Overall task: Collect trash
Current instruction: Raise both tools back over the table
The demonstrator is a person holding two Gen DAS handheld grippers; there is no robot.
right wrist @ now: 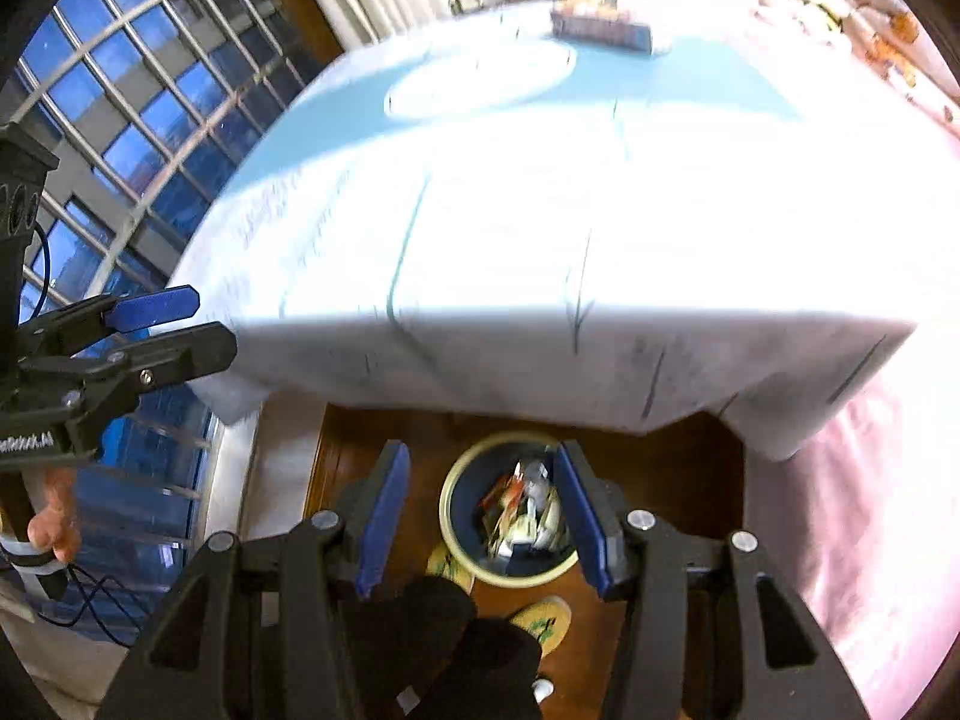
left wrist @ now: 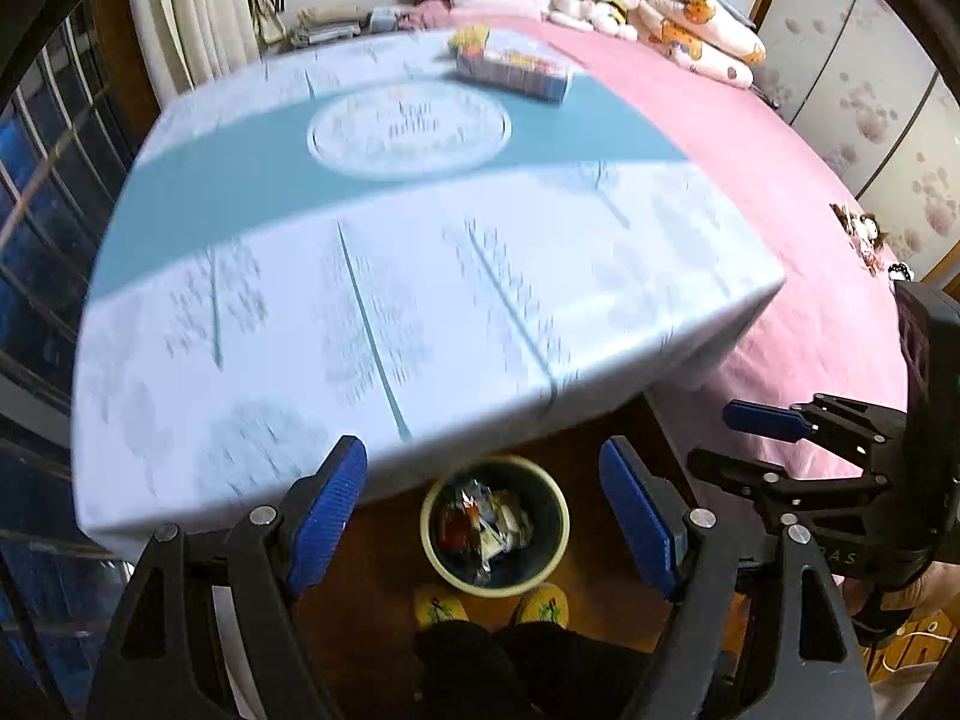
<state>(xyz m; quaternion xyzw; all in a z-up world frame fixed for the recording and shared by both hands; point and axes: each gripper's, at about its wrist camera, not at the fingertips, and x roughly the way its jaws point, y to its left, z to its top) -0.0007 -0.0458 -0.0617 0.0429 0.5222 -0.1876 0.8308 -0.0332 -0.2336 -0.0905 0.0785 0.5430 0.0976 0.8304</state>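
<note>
A round bin [left wrist: 433, 552] with a pale rim stands on the wooden floor below the table edge, holding several wrappers [left wrist: 483, 525]. It also shows in the right wrist view [right wrist: 459, 531]. My left gripper [left wrist: 483, 510] is open and empty, held above the bin. My right gripper [right wrist: 483, 516] is open and empty, also above the bin. The right gripper shows at the right edge of the left wrist view [left wrist: 744, 444], and the left gripper at the left edge of the right wrist view [right wrist: 180, 324].
A table under a light blue cloth [left wrist: 372, 276] fills the view ahead, with a boxed item [left wrist: 516, 69] at its far side. A pink bed [left wrist: 780, 192] lies to the right, a barred window [right wrist: 120, 108] to the left. The person's yellow slippers [left wrist: 438, 606] stand by the bin.
</note>
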